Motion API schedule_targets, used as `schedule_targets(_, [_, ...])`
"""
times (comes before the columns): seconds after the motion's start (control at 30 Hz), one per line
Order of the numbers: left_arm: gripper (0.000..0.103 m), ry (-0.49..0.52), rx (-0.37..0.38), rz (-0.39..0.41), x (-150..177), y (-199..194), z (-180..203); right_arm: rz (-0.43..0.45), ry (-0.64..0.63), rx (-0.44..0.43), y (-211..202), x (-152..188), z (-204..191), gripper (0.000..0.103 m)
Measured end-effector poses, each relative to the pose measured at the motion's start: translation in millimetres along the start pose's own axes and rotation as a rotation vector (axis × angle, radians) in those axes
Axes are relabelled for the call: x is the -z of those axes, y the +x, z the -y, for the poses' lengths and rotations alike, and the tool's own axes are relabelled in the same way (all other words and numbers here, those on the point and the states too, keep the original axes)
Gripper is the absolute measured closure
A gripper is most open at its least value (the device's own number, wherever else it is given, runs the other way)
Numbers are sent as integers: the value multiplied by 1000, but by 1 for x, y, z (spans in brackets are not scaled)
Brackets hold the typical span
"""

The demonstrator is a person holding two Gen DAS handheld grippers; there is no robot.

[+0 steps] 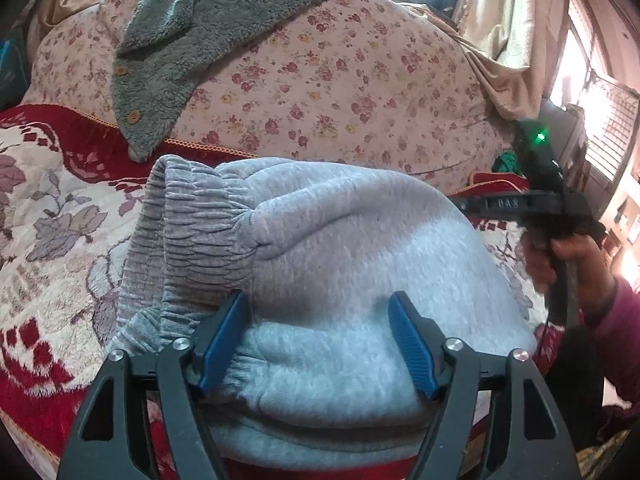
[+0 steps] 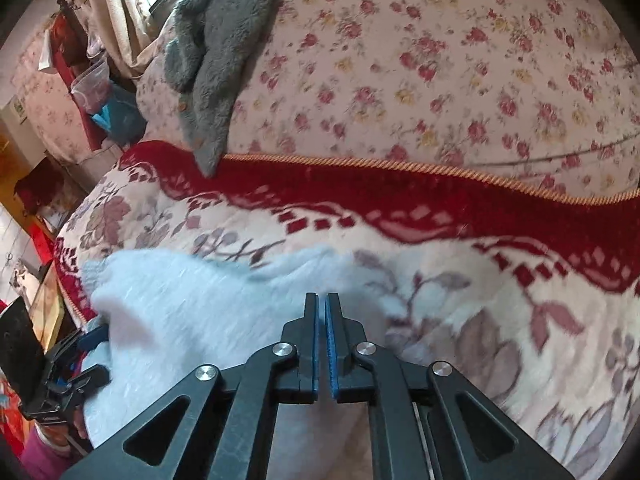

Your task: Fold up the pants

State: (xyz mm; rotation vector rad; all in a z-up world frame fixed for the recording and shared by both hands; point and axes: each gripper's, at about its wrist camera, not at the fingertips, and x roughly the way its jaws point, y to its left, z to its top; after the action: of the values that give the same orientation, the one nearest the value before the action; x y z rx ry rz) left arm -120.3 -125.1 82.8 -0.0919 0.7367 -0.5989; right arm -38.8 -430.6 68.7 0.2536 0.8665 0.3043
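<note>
Red-and-cream floral blanket point(image 2: 460, 320) is carrying the grey pants point(image 1: 340, 280), folded into a soft, light, floppy bundle. Left gripper point(image 1: 320, 340) is straddling its near edge, jaws apart; right gripper point(image 2: 322, 344) is pinched together, apparently empty. Thick elastic waistband point(image 1: 192, 232) probably offers the firmest hold.

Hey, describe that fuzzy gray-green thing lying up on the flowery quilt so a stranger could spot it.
Find the floral quilt behind the red blanket. The gray-green fleece garment drapes down over it, the only fuzzy piece with wooden buttons.
</note>
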Motion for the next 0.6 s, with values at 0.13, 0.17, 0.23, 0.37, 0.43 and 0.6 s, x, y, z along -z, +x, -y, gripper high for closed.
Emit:
schedule_targets(0.13, [26,-49,-51,6,-3,0,8,36,32,1,-12,11,-6,97])
schedule_targets(0.17, [26,-52,-68,8,-4,0,10,41,42,-1,-16,12,-6,96])
schedule_targets(0.23, [24,-43,-114,7,-5,1,19,56,47,-25,-28,15,-7,84])
schedule_targets(0.37, [17,-35,-174,15,-8,-1,32,128,96,-82,-50,23,-9,1])
schedule_targets(0.43, [16,-44,-194,17,-10,-2,35,135,83,-83,-59,25,-15,1])
schedule_targets(0.6, [16,-53,-256,27,-13,-9,40,102,72,-95,-63,34,-25,1])
